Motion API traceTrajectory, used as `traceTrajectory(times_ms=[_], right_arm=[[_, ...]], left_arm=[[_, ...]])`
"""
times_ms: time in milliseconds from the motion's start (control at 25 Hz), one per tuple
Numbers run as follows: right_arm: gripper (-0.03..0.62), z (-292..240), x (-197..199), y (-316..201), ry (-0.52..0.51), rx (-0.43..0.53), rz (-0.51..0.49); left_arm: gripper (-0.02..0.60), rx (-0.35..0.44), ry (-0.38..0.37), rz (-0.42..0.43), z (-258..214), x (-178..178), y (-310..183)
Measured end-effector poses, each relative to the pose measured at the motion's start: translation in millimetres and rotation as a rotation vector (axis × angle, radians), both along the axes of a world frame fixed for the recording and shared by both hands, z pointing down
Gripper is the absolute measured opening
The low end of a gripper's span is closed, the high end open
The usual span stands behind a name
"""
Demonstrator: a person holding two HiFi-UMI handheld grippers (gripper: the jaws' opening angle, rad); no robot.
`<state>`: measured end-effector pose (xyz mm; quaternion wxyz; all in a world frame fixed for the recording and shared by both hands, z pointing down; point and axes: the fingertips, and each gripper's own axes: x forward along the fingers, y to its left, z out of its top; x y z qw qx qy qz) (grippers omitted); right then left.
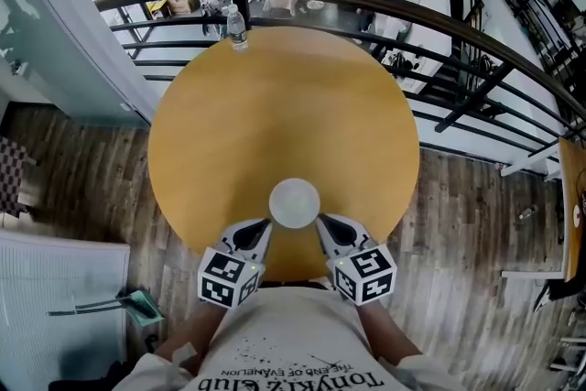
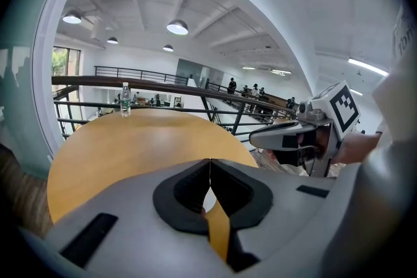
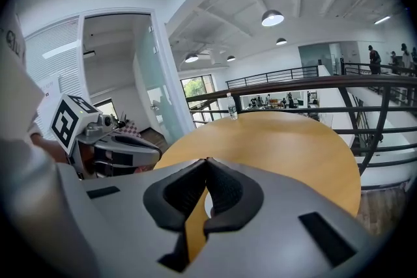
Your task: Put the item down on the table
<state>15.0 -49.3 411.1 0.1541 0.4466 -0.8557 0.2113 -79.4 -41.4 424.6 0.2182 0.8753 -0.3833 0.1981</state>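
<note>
The left gripper (image 1: pixel 265 223) is pressing its fingers (image 2: pixel 189 189) together, the dark pads meeting at the tips with nothing visibly caught between them. The right gripper (image 1: pixel 321 221) is doing the same, its fingers (image 3: pixel 225 191) closing tip to tip. Both are pointing forward and somewhat down over the near part of the round wooden table (image 1: pixel 275 105). The white round disc (image 1: pixel 294 202) is sitting between the two sets of fingertips: just right of the left gripper's tips and just left of the right gripper's tips, each pair reaching its rim from one side. A sliver of white is showing through the gap behind each gripper's closed tips, below the fingers. Whether the tips are actually pinching the rim, and whether the disc is resting on the tabletop or being held just above it, cannot be told. Well ahead of both sets of fingers, at the table's far edge, a clear water bottle (image 1: pixel 236 27) is standing upright, just in front of a dark curved railing (image 1: pixel 439 23).
</note>
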Motion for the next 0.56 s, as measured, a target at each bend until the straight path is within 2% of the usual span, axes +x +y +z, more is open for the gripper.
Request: traceTrajectory(times_ms=[560], right_arm=[[0.026, 8, 8, 9, -0.014, -0.017, 0.004]], left_arm=[[0.025, 0.003, -0.015, 0.019, 1, 12, 3]])
